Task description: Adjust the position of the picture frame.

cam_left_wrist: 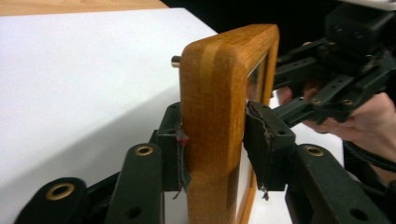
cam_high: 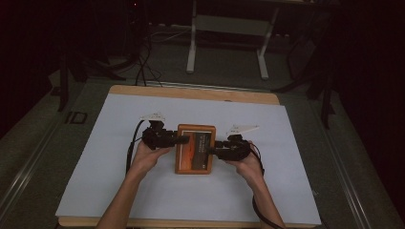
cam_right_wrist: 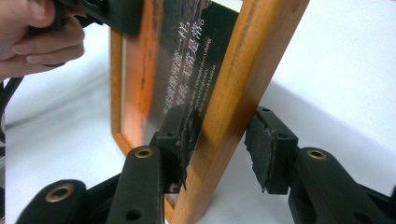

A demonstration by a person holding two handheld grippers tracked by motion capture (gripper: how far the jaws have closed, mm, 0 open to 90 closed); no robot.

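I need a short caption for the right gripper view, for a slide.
Right gripper straddling the wooden picture frame's side rail above the white table cover, one pad standing clear.

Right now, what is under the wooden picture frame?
Under the wooden picture frame lies the white sheet that covers the table. The frame hides the patch right beneath it. The left gripper and right gripper straddle its side edges.

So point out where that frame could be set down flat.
The white sheet lies bare left of the left gripper, right of the right gripper, and between the wooden frame and the wooden table edge beyond it. Crowded spot: the middle, where both hands meet.
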